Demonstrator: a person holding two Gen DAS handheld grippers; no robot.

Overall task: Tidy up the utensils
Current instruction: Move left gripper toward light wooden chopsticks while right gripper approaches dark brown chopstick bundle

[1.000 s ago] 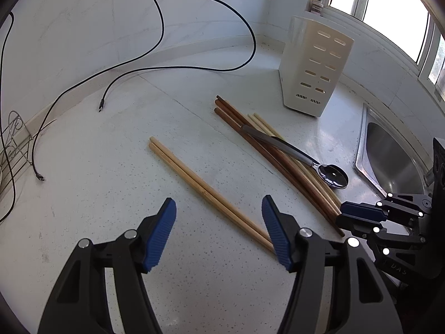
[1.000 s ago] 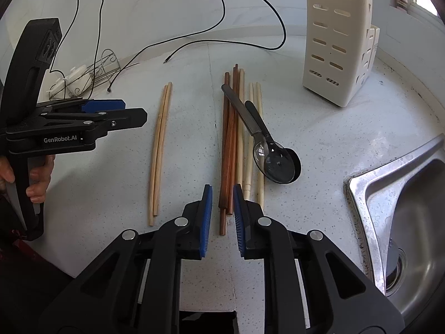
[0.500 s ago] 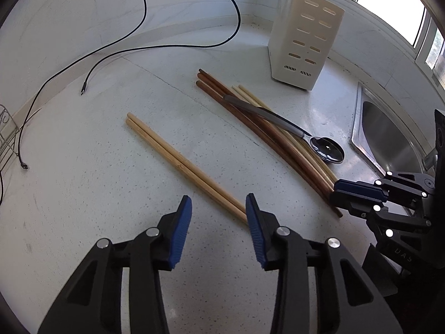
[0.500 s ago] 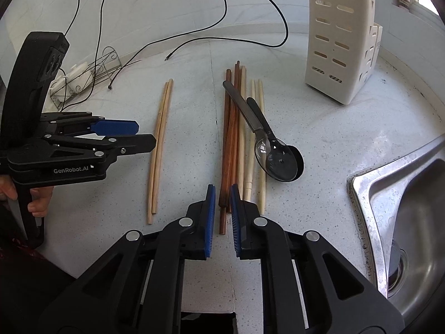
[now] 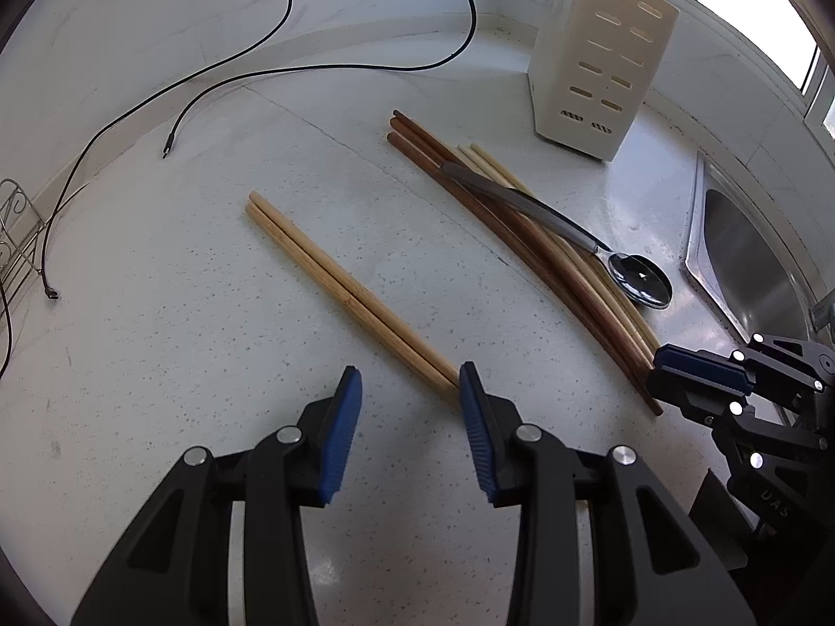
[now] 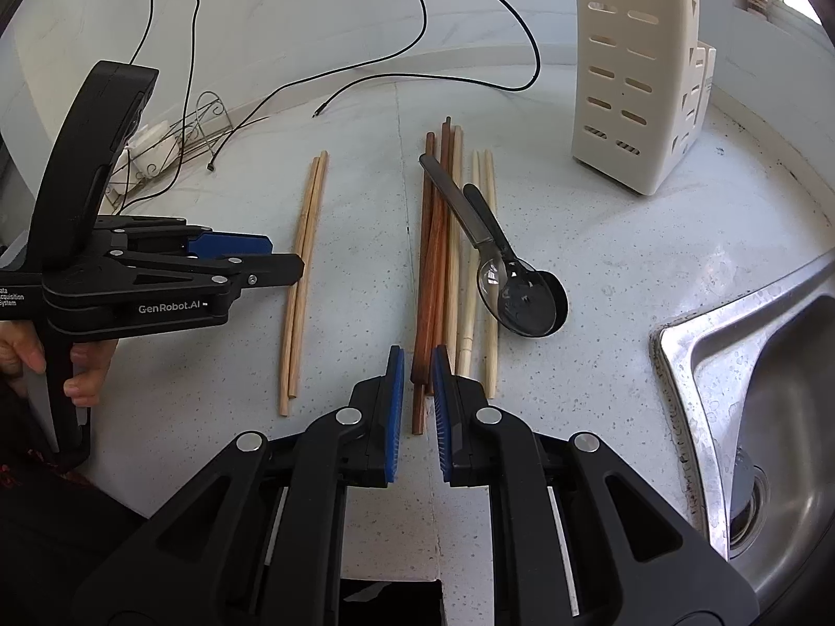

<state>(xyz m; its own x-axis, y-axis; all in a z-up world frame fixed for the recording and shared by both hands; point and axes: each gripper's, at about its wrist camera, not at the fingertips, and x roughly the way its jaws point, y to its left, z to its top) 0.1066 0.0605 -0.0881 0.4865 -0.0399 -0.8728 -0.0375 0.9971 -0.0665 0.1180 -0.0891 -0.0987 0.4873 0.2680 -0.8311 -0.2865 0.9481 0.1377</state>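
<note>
This is a home kitchen. A speckled white countertop [image 6: 600, 240] runs up to a stainless steel sink [image 6: 772, 381]. Left of the sink lie chopsticks [image 6: 443, 261] and a spoon [image 6: 501, 271]; behind them stands a slotted cream utensil holder [image 6: 626, 73]. A window [image 5: 751, 5] sits above the sink.

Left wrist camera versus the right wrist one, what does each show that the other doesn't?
Only the left wrist view shows the open left tool from behind, its pads flanking the near end of the light bamboo chopsticks.

Only the right wrist view shows the hand holding the left tool, a wire rack in full, and the sink drain. Its own right tool sits narrowly open around the tips of the dark chopsticks.

Both show the spoon, white utensil holder, black cables and sink.
</note>
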